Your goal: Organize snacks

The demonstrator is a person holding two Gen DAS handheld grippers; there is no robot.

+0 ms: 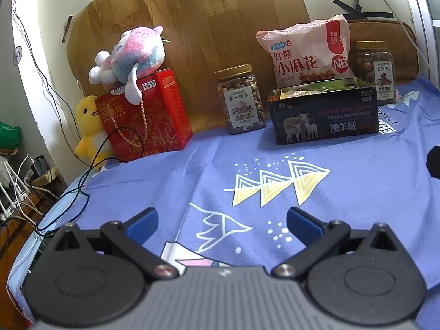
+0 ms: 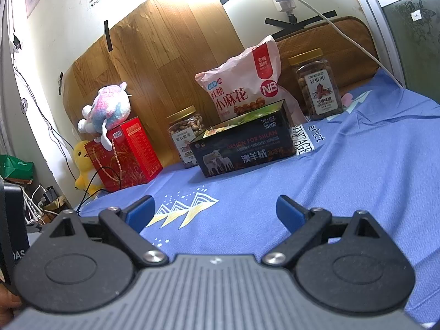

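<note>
**Two grippers spread over the cloth**

Both the left gripper and right gripper hover near, fingers released, grasping nothing, above the blue printed tablecloth; farther off sits the open black rectangular tin; behind it leans the pink snack bag, flanked by two gold-lidded clear nut jars.

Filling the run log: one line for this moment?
left gripper open, empty | right gripper open, empty | black tin holds snacks | pink bag behind it

two nut jars, one snack bag, two boxes
</note>
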